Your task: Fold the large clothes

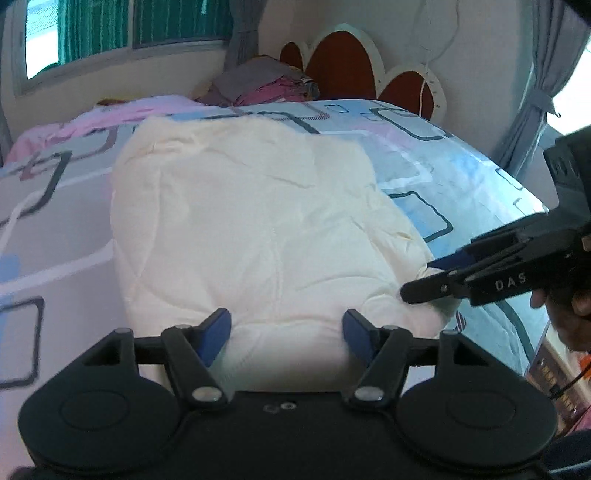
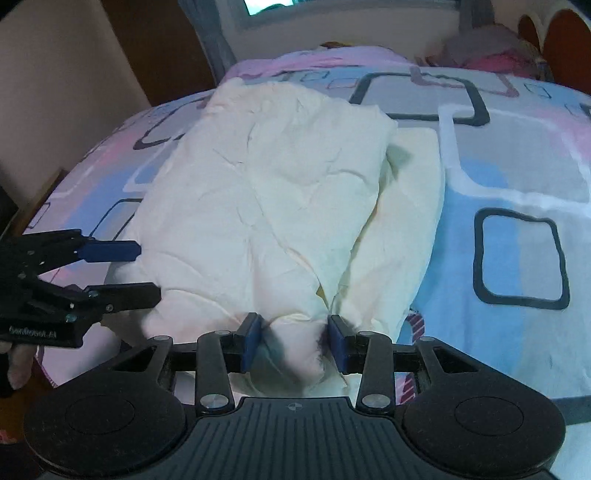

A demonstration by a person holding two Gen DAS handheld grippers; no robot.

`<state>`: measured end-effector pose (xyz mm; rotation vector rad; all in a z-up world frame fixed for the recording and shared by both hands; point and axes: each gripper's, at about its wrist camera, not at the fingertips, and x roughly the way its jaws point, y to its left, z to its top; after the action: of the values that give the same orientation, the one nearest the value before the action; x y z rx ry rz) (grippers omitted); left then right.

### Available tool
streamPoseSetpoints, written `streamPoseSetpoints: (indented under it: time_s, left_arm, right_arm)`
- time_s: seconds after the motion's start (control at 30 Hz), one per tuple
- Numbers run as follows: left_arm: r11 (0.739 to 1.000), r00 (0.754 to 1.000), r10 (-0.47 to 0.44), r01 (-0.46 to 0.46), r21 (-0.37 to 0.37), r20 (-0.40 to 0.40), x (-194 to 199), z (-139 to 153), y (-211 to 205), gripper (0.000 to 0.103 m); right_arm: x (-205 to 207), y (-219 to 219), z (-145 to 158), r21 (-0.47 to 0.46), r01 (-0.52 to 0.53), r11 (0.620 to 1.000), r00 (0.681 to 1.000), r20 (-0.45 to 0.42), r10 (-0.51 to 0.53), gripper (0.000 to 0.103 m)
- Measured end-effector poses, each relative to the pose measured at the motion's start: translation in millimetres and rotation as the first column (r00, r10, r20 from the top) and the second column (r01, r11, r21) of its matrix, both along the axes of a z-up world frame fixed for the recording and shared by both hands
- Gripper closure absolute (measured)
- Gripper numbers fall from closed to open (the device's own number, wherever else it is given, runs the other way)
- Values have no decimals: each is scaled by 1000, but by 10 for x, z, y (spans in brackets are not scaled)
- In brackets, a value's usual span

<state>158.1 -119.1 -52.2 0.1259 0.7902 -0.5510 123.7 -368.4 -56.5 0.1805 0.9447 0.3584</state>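
Bedroom daylight falls on a bed (image 1: 461, 162) covered with a sheet of pink, grey and blue squares, and a cream garment (image 1: 251, 221) lies folded across its near part, its long axis running away from both cameras toward the window (image 1: 110, 33).

Only the right wrist view shows a second layer of the garment (image 2: 406, 206) spread beside the main fold on its right. That view also shows the right gripper (image 2: 293, 341) clamped on a bunched near edge of the cloth, which fills the gap between its blue pads. In the left wrist view the right gripper (image 1: 424, 280) comes in from the right, low on the garment's near right corner.

The left gripper (image 1: 286, 334) has its jaws apart, the cloth's near edge lying between and beneath them; whether the pads touch it I cannot tell. From the right wrist view the left gripper (image 2: 144, 269) is level with the garment's near left edge, fingers spread.

A pile of pink and grey clothes (image 1: 266, 85) sits at the head of the bed before a red and white headboard (image 1: 347, 62). Grey curtains (image 1: 535, 92) hang at the right.
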Motion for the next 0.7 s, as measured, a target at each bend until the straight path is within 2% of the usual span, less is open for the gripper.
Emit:
streamPoseSetpoints:
  time_s: [0.03, 0.07, 0.1, 0.13, 0.17, 0.2, 0.23, 0.27, 0.33, 0.37, 0.4, 0.43, 0.5, 0.57, 0.63, 0.7]
  left_arm:
    - [1000, 1000, 9, -9, -12, 18, 14, 61, 52, 34]
    - [999, 999, 25, -25, -25, 34, 42, 109, 112, 28]
    - [998, 997, 54, -51, -46, 52, 77, 154, 207, 10]
    - [994, 994, 90, -86, -67, 61, 137, 172, 306, 1]
    - [988, 990, 127, -122, -90, 56, 194, 164, 415, 1]
    - [981, 987, 157, -152, -119, 35, 269, 141, 505, 1]
    - [970, 983, 185, -182, -161, 1, 350, 98, 603, 1]
    - [948, 974, 214, -225, -226, -69, 464, 10, 724, 1]
    - [891, 943, 237, -306, -334, -233, 656, -215, 925, 4]
    - [851, 919, 237, -353, -388, -317, 740, -345, 1023, 6]
    - [810, 892, 246, -404, -425, -379, 792, -459, 1109, 7]
    - [782, 876, 249, -434, -447, -414, 821, -541, 1167, 7]
    - [752, 857, 249, -465, -467, -452, 849, -659, 1227, 8]
    - [734, 852, 229, -469, -491, -470, 862, -736, 1240, 9]
    - [725, 848, 220, -473, -501, -482, 849, -780, 1225, 9]
    - [729, 850, 214, -467, -501, -480, 876, -795, 1196, 9]
  right_arm:
    - [-16, -74, 73, 22, 22, 1000, 999, 26, -22, 64]
    - [-21, -189, 128, 56, 60, 997, 997, 42, -63, 48]
    - [-26, -324, 160, 86, 118, 989, 991, 51, -122, 22]
    - [-14, -447, 156, 116, 171, 978, 981, 73, -180, 2]
    - [35, -581, 97, 157, 204, 966, 975, 56, -215, 0]
    - [128, -702, -20, 210, 228, 951, 972, -2, -233, 0]
    - [222, -815, -144, 263, 262, 929, 965, -63, -254, 0]
    - [305, -913, -293, 316, 303, 899, 953, -126, -277, 0]
    - [427, -1063, -574, 450, 349, 822, 935, -223, -275, 0]
    - [475, -1100, -707, 516, 366, 775, 928, -267, -261, 0]
    - [514, -1108, -807, 559, 371, 742, 925, -291, -243, 0]
    - [536, -1098, -865, 579, 362, 731, 928, -294, -227, 0]
    - [602, -1032, -952, 570, 345, 746, 933, -297, -205, 0]
    - [654, -990, -1003, 583, 317, 748, 942, -283, -178, 0]
    - [732, -990, -1079, 612, 307, 729, 946, -283, -161, 0]
    - [776, -1035, -1146, 666, 298, 683, 950, -279, -142, 0]
